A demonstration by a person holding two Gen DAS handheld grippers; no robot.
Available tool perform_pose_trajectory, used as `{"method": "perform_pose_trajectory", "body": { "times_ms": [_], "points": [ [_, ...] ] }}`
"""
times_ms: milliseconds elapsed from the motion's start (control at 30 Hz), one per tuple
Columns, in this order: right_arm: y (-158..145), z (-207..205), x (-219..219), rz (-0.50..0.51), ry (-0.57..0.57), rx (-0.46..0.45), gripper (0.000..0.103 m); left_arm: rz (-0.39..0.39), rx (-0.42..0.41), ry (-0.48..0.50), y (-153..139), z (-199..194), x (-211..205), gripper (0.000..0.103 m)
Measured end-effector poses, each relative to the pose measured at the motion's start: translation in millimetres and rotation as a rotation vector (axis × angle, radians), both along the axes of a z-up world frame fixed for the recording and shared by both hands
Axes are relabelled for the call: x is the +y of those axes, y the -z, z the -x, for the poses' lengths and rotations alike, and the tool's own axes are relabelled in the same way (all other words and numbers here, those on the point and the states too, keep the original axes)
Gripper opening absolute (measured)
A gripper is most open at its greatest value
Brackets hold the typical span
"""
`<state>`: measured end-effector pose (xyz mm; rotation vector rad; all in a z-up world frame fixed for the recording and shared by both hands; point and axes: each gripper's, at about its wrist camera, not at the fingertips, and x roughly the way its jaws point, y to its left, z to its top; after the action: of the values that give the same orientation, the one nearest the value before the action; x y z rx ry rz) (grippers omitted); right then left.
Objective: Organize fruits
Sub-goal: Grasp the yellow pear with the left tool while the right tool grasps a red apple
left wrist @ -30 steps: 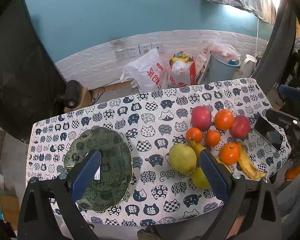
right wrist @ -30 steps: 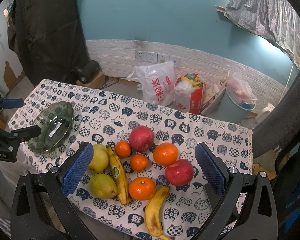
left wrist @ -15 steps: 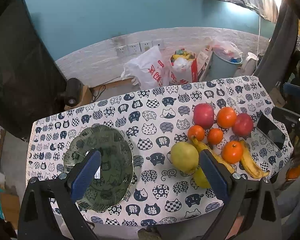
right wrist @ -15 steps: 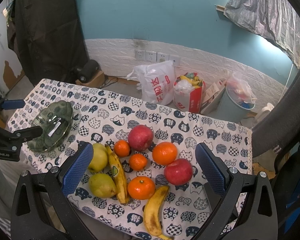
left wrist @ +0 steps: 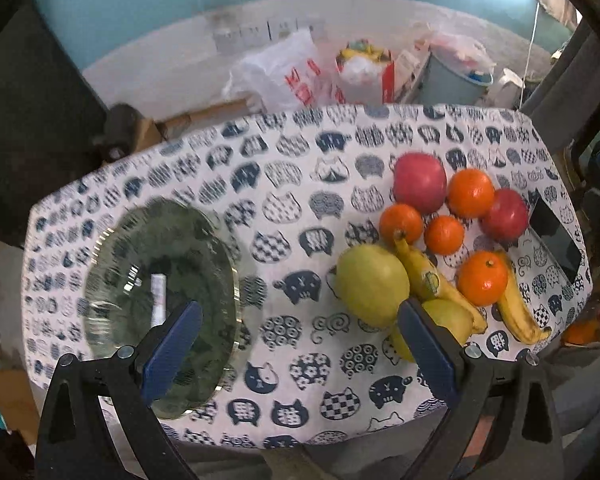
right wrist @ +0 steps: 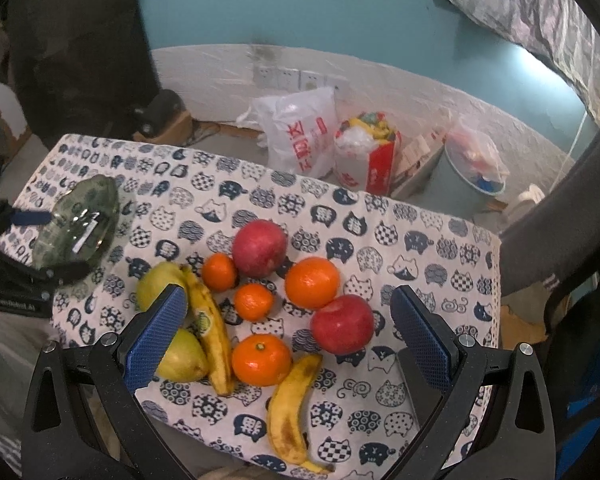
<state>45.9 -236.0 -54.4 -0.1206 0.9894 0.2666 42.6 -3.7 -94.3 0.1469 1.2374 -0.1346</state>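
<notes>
A green glass plate (left wrist: 160, 276) lies empty on the left of the cat-print tablecloth (left wrist: 292, 184); it also shows in the right wrist view (right wrist: 76, 228). On the right lie two red apples (right wrist: 260, 248), several oranges (right wrist: 312, 282), two bananas (right wrist: 210, 320) and two green pears (left wrist: 372, 284) in a loose cluster. My left gripper (left wrist: 300, 344) is open and empty, above the table's near edge between plate and pears. My right gripper (right wrist: 288, 336) is open and empty, above the fruit cluster.
A dark phone (left wrist: 556, 236) lies at the table's right edge. Behind the table on the floor are a white plastic bag (right wrist: 300, 136), a red bag (right wrist: 368, 156) and a grey bin (right wrist: 468, 176). A black cloth hangs at the back left.
Both grippers have moved lower and closer to the table. The fruit and plate have not moved. Both stay open.
</notes>
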Motion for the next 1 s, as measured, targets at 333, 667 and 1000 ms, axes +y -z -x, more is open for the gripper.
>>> {"method": "perform_pose_trajectory", "body": {
  "times_ms": [333, 667, 1000],
  "points": [
    [43, -30, -19, 0.03, 0.067, 0.131, 0.1, 0.053, 0.111, 0.015, 39, -16, -17, 0.099],
    [95, -54, -35, 0.07, 0.088, 0.259, 0.099, 0.06, 0.183, 0.023, 72, -31, -29, 0.099],
    [142, -63, -48, 0.116, 0.081, 0.35, 0.096, 0.076, 0.228, 0.042, 96, -43, -41, 0.099]
  ]
}}
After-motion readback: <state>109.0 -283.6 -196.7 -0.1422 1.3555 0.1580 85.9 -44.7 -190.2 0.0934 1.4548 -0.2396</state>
